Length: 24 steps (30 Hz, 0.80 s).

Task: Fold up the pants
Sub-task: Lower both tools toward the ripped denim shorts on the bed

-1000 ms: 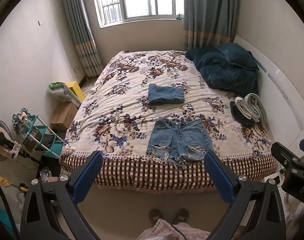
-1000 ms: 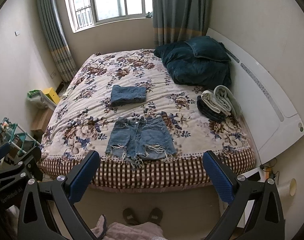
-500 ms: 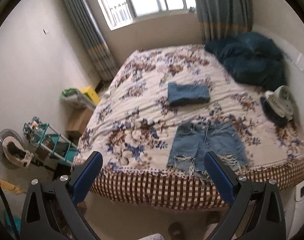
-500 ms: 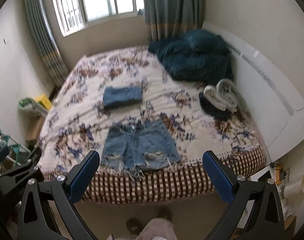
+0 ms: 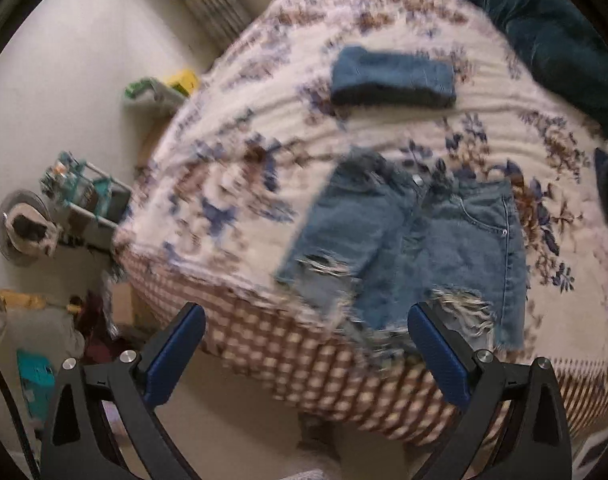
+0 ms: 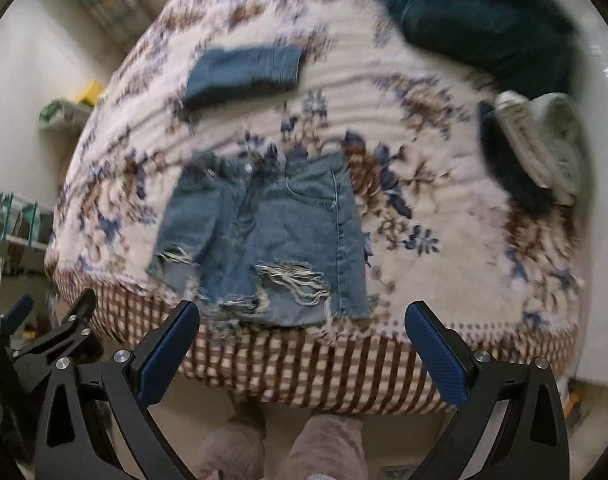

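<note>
Light blue ripped denim shorts (image 5: 408, 240) lie spread flat at the near edge of the floral bed (image 5: 244, 184), waistband away from me, frayed hems over the checked edge. They also show in the right wrist view (image 6: 264, 236). My left gripper (image 5: 306, 344) is open and empty, above the bed's near edge, just short of the hems. My right gripper (image 6: 302, 340) is open and empty, hovering over the hems. The left gripper's body shows at the lower left of the right wrist view (image 6: 52, 336).
A folded darker denim garment (image 5: 392, 78) lies further up the bed, also in the right wrist view (image 6: 244, 72). A dark teal duvet (image 6: 480, 16) fills the far right. Rolled towels (image 6: 540, 148) lie at the right. A teal rack (image 5: 84, 196) and fan (image 5: 22, 228) stand left.
Both grippers have moved forward and down toward the bed; the shorts now loom much larger and the window has left the view. Both stay open.
</note>
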Each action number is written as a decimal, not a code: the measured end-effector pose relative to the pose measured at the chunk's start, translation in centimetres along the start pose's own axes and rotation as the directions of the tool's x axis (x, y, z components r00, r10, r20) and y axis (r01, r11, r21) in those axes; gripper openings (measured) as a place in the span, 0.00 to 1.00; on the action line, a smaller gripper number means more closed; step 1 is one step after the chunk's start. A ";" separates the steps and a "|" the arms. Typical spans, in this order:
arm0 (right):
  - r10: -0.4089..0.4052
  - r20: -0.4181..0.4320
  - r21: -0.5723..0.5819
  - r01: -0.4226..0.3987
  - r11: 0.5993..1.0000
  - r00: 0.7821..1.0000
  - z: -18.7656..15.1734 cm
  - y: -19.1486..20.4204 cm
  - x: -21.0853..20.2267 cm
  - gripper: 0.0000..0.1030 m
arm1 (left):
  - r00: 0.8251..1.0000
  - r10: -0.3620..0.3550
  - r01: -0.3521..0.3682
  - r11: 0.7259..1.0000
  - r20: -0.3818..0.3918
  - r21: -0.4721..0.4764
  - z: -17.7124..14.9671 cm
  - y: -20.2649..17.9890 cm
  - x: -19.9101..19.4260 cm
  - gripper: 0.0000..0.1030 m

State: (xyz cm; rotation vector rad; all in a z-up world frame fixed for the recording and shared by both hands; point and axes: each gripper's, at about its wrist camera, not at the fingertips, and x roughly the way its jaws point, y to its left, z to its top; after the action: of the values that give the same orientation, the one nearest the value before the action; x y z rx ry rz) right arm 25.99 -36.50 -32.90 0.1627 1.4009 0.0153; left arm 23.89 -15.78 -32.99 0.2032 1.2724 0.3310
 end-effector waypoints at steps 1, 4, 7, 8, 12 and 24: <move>0.007 -0.022 -0.011 -0.008 1.000 1.000 0.9 -0.7 1.9 1.00 | 1.000 0.005 -0.005 1.000 -0.014 0.000 0.2 -1.1 1.1 1.00; 0.037 -0.095 -0.039 -0.041 0.998 0.995 3.9 -3.7 8.5 1.00 | 0.996 0.010 -0.010 1.000 -0.090 0.006 0.4 -6.1 5.8 1.00; 0.069 -0.171 -0.046 -0.077 0.996 0.983 5.8 -6.5 14.3 1.00 | 0.990 0.028 -0.024 0.999 -0.142 0.028 -0.2 -11.1 9.5 1.00; 0.084 -0.193 -0.043 -0.094 0.995 0.978 6.2 -7.5 16.0 1.00 | 0.988 0.031 -0.027 0.999 -0.151 0.034 -0.3 -12.3 10.3 1.00; 0.164 -0.296 -0.013 -0.176 0.984 0.941 8.1 -11.6 22.5 1.00 | 0.983 0.034 -0.022 0.998 -0.182 0.067 -1.9 -17.5 12.6 1.00; 0.329 -0.432 -0.135 -0.421 0.897 0.840 14.3 -12.8 32.8 1.00 | 0.993 0.107 -0.096 0.981 -0.053 0.170 -6.7 -29.9 12.7 1.00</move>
State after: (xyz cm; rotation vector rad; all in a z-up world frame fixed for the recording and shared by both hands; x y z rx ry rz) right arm 44.52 -47.17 -64.36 0.2561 1.7435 0.5667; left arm 24.63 -39.42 -56.21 0.4050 1.3550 0.3196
